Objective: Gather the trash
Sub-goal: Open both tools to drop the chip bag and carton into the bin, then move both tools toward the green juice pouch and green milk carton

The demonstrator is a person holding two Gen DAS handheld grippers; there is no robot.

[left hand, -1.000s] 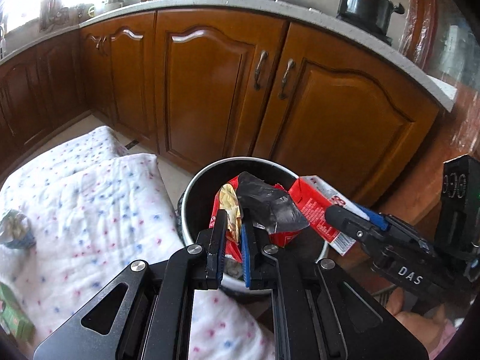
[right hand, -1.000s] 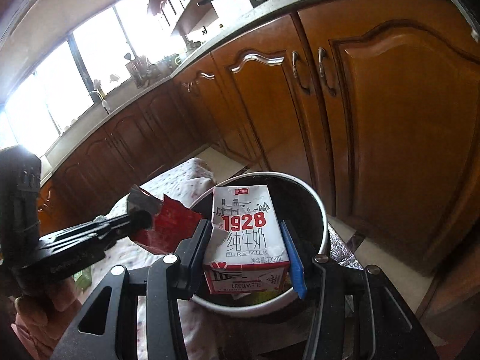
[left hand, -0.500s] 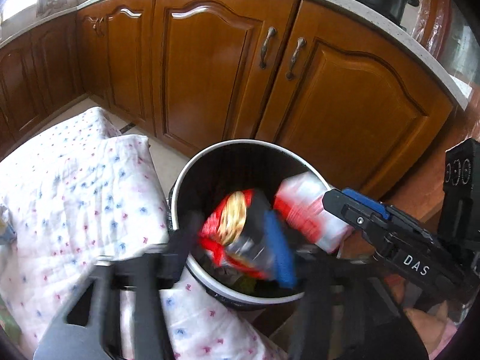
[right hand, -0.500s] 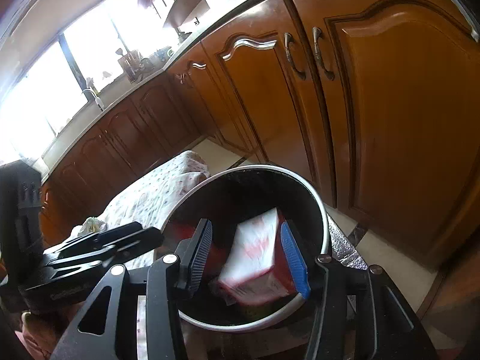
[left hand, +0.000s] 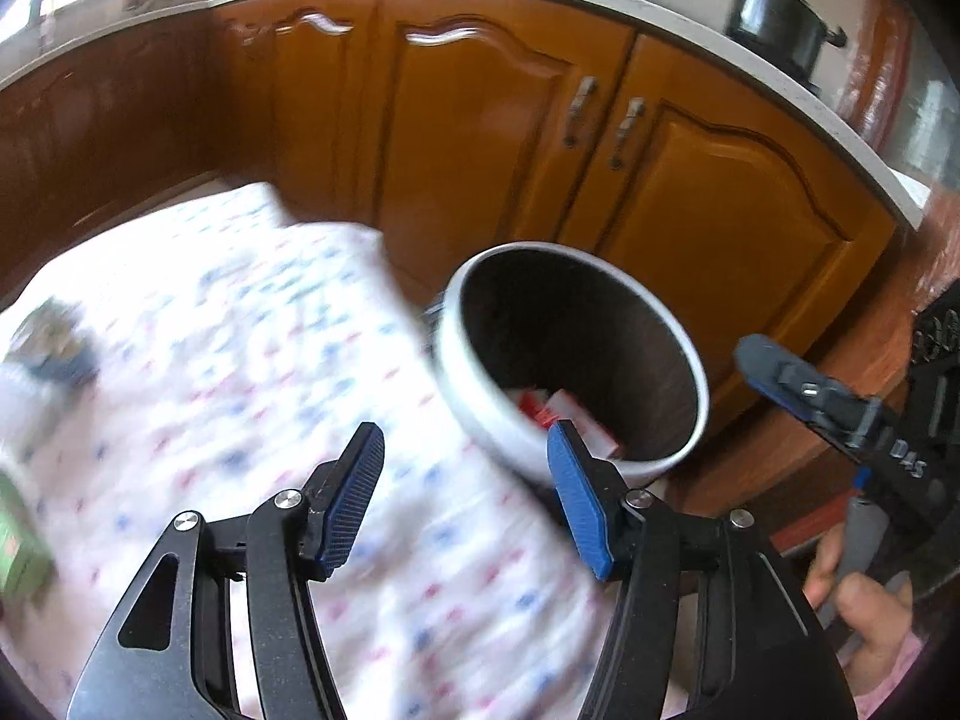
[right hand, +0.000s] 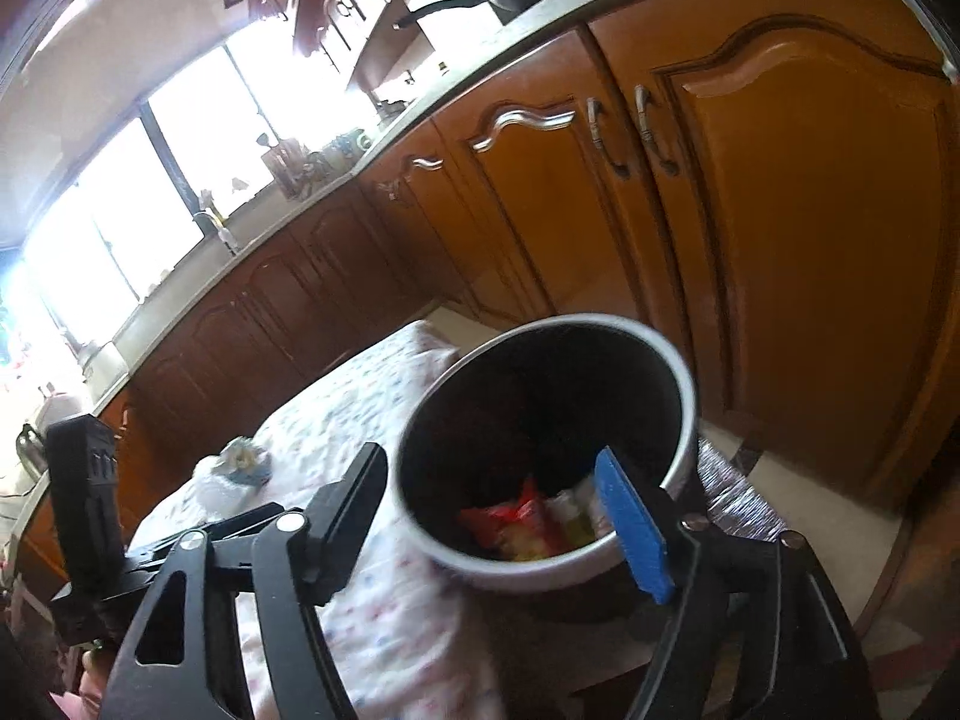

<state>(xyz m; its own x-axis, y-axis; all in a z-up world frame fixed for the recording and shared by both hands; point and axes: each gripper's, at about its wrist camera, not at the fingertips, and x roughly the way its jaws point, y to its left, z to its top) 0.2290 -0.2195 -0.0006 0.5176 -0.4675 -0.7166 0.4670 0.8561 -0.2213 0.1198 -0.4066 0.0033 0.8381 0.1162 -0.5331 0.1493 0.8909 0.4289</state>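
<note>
Both the left gripper [left hand: 465,492] and right gripper [right hand: 498,516] gape wide and empty. Red and white trash [left hand: 564,414] lies inside the bin [left hand: 672,462]. Left to collect, by my guess: a wrapper [right hand: 243,459] and green carton [left hand: 18,546] on the bench [left hand: 252,372]

The bin [left hand: 576,354] has a white rim and a dark, near-black inside. At its bottom lie wrappers [right hand: 528,525] in red, yellow and white, and a carton [left hand: 570,420] that is red and white. Left of the bin, the cloth [left hand: 252,360] is white with small blue and red dots. On the cloth, far from the bin, a box [left hand: 18,546] shows green. Behind the bin, the cabinet doors [right hand: 780,240] are glossy orange-brown wood with silver handles, under a pale speckled counter [left hand: 690,30]. The left gripper [left hand: 465,480] and right gripper [right hand: 492,522] are black, each with blue ribbed pads [left hand: 576,504].
</note>
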